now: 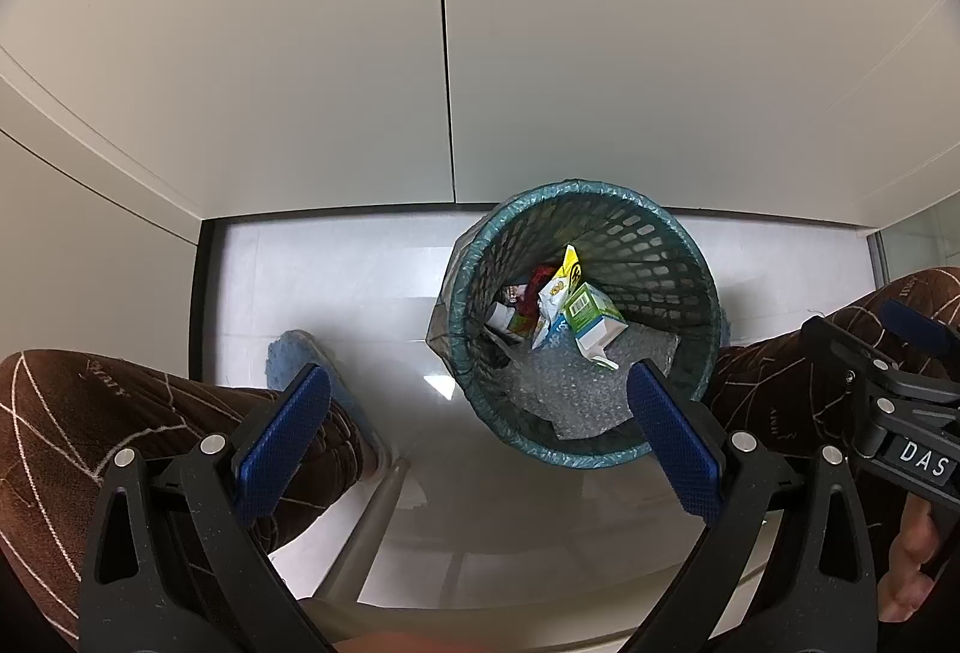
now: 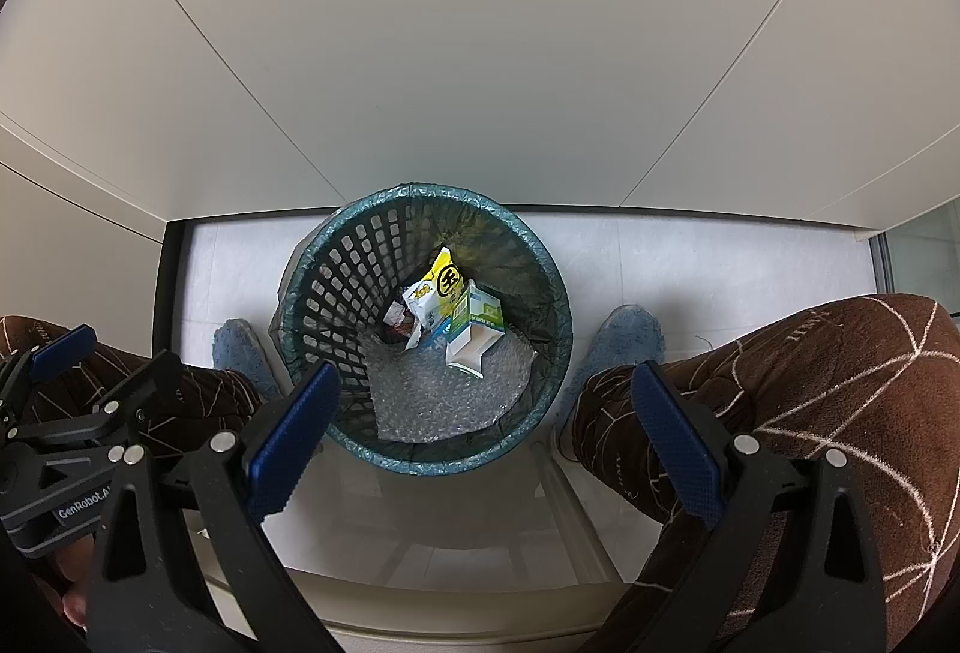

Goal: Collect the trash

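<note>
A teal mesh waste basket [image 1: 660, 245] lined with a thin bag stands on the white floor below me; the right wrist view shows the basket [image 2: 336, 269] too. Inside lie a green and white carton [image 1: 594, 317], a yellow wrapper [image 1: 570, 266], bubble wrap [image 1: 570, 383] and other scraps. In the right wrist view I see the same carton [image 2: 477, 326], yellow wrapper [image 2: 447, 281] and bubble wrap [image 2: 444, 395]. My left gripper [image 1: 480, 443] hangs open above the basket's near rim, holding nothing. My right gripper [image 2: 486, 443] is open and empty as well, over the near rim.
A person's legs in brown patterned trousers [image 2: 810, 401] and blue slippers [image 2: 630, 338] flank the basket. White cabinet doors [image 1: 444, 23] rise behind it, with a dark floor strip [image 1: 201, 305] at the left. A pale edge [image 2: 480, 611] runs just below the grippers.
</note>
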The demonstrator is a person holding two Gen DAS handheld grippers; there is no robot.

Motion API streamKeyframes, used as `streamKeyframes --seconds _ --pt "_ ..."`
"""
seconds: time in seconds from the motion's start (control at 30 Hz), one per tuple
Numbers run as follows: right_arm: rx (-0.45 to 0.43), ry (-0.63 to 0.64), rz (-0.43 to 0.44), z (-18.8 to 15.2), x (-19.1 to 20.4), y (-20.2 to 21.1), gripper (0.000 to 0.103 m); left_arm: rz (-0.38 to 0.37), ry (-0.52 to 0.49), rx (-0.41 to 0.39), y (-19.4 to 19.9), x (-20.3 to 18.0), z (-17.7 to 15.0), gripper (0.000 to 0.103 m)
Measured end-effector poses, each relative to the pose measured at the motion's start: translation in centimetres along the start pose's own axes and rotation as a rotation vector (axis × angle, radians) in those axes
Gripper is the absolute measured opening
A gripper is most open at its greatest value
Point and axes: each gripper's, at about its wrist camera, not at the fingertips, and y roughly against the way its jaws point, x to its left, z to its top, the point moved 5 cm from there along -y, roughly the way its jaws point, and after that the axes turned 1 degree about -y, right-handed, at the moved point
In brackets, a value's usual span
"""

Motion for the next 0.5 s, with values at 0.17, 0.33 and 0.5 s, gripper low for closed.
streamKeyframes --seconds 0.17,0.33,0.5 --pt "0.001 0.001 0.0 0.03 0.0 -0.02 0.093 0.0 -0.007 -0.008 0.09 -0.13 0.0 0.097" --pt "0.001 0.0 0.0 0.05 0.0 -0.03 0.093 -0.012 0.003 0.0 0.03 0.16 -0.01 0.097" --pt "0.001 0.001 0.001 0.05 -0.01 -0.02 0.093 -0.01 0.015 -0.003 0.12 0.37 0.0 0.097"
